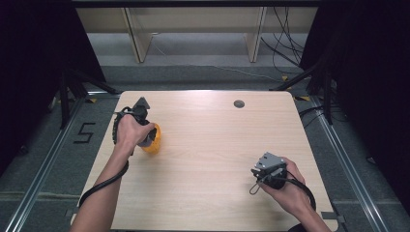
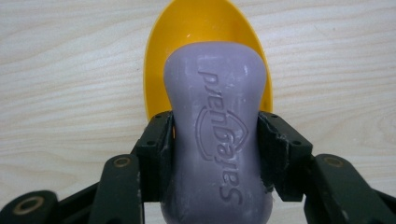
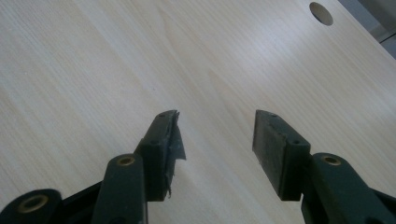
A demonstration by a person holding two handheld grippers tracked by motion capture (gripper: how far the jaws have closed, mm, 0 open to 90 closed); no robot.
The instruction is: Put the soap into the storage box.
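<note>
A purple bar of soap (image 2: 215, 126) with raised lettering lies lengthwise between the jaws of my left gripper (image 2: 215, 140), which is shut on its sides. Under and beyond the soap is a yellow oval dish (image 2: 196, 28) on the wooden table. From above, the left gripper (image 1: 145, 133) sits at the table's left side, right over the yellow dish (image 1: 153, 143), with the hand covering most of it. My right gripper (image 1: 258, 170) rests low at the table's right front, and its jaws (image 3: 217, 133) stand open over bare wood with nothing between them.
The light wooden table (image 1: 212, 145) has a round cable hole (image 1: 239, 103) near its far edge, also seen as the hole (image 3: 321, 13) in the right gripper view. Black stands and cables lie on the floor around the table. A cable trails from each gripper.
</note>
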